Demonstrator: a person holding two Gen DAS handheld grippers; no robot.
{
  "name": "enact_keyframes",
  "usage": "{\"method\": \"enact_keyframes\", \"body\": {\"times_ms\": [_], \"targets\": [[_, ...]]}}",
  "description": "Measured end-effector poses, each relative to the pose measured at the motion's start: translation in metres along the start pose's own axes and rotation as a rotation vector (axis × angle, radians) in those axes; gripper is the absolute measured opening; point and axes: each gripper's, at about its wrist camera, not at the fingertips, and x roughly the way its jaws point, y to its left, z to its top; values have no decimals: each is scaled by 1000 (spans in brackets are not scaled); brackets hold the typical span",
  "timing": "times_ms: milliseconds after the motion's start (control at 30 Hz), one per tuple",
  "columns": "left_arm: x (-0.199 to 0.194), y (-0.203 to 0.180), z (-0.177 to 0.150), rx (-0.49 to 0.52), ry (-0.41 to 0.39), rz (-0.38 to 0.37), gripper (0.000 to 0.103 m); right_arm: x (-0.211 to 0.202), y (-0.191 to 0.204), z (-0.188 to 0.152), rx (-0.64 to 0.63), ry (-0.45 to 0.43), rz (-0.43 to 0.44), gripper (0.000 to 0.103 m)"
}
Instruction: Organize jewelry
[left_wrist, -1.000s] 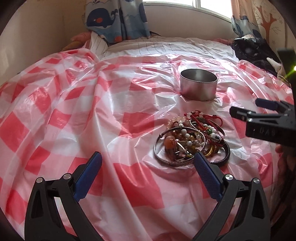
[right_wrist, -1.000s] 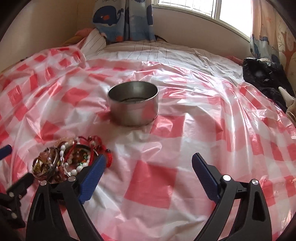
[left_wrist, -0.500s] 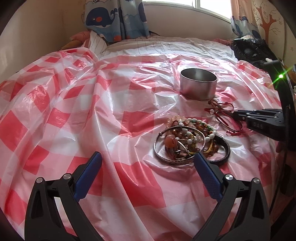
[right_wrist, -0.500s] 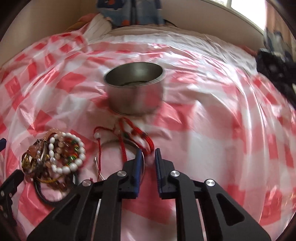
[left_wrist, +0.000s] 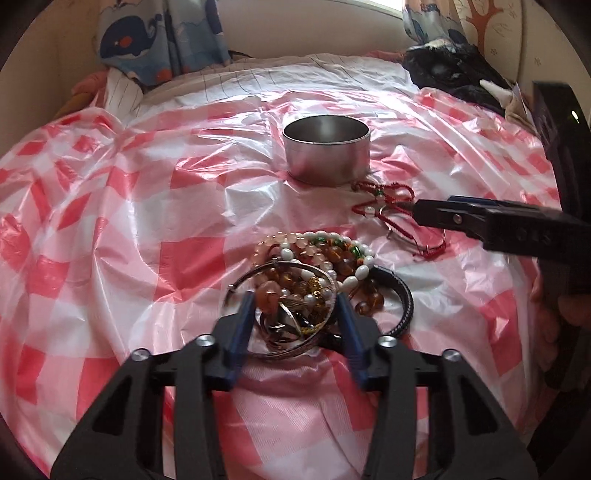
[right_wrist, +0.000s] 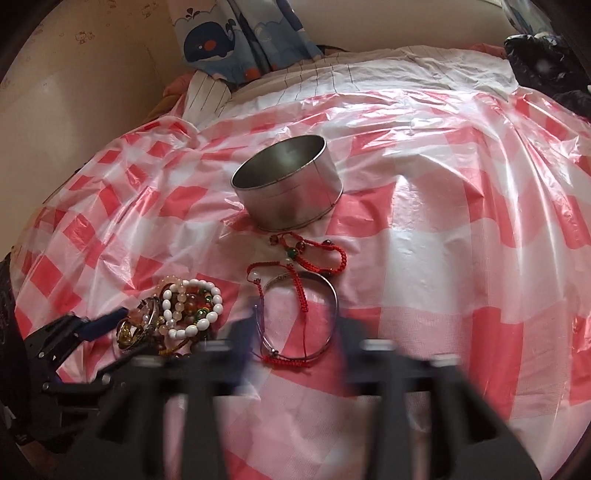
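Note:
A heap of bracelets and beads (left_wrist: 314, 280) lies on the red-checked plastic sheet (left_wrist: 129, 221). My left gripper (left_wrist: 295, 317) stands half open around the silver bangle (left_wrist: 280, 347) at the near side of the heap. Red cord bracelets and a thin bangle (right_wrist: 299, 295) lie apart from the heap, in front of a round metal tin (right_wrist: 291, 188). My right gripper (right_wrist: 295, 332) is blurred and open, its fingers to either side of the thin bangle. In the left wrist view the right gripper's fingers (left_wrist: 436, 214) reach in over the red cords (left_wrist: 388, 206).
The metal tin (left_wrist: 327, 153) stands behind the jewelry. A whale-print curtain (right_wrist: 236, 37) and a striped cloth (right_wrist: 332, 77) are at the back. A black bundle (left_wrist: 450, 74) lies at the far right.
My left gripper moved forward onto the heap and narrowed around the silver bangle. My right gripper, shut half a second ago, opened and pulled back; the red cords now lie spread by the tin.

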Motion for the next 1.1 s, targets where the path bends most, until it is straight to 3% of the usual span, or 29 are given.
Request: {"method": "enact_keyframes", "body": {"times_ms": [33, 100, 267, 333, 367, 400, 600, 800, 967, 1100], "targets": [[-1, 4, 1, -13, -3, -11, 22, -2, 3, 1, -10, -11, 22, 72], [-4, 9, 3, -31, -8, -16, 16, -1, 11, 3, -46, -20, 25, 72], [-14, 31, 9, -110, -38, -57, 14, 18, 38, 6, -191, 21, -36, 70], [-15, 38, 9, -138, -34, -87, 14, 34, 43, 4, -226, 84, -71, 45], [-14, 41, 8, -148, -30, -94, 14, 39, 40, 1, -219, 110, -66, 12], [-14, 42, 7, -153, -27, -98, 14, 41, 37, 0, -200, 118, -56, 8], [-19, 45, 5, -172, -44, -127, 14, 17, 27, 7, -117, 21, 68, 6], [-25, 36, 12, -157, -50, -164, 14, -10, 13, 18, 6, -84, 247, 7], [-34, 36, 26, -173, -76, -212, 14, -14, -1, 24, 113, -104, 369, 7], [-31, 39, 31, -167, -46, -232, 14, -20, 3, 26, 100, -115, 410, 7]]}}
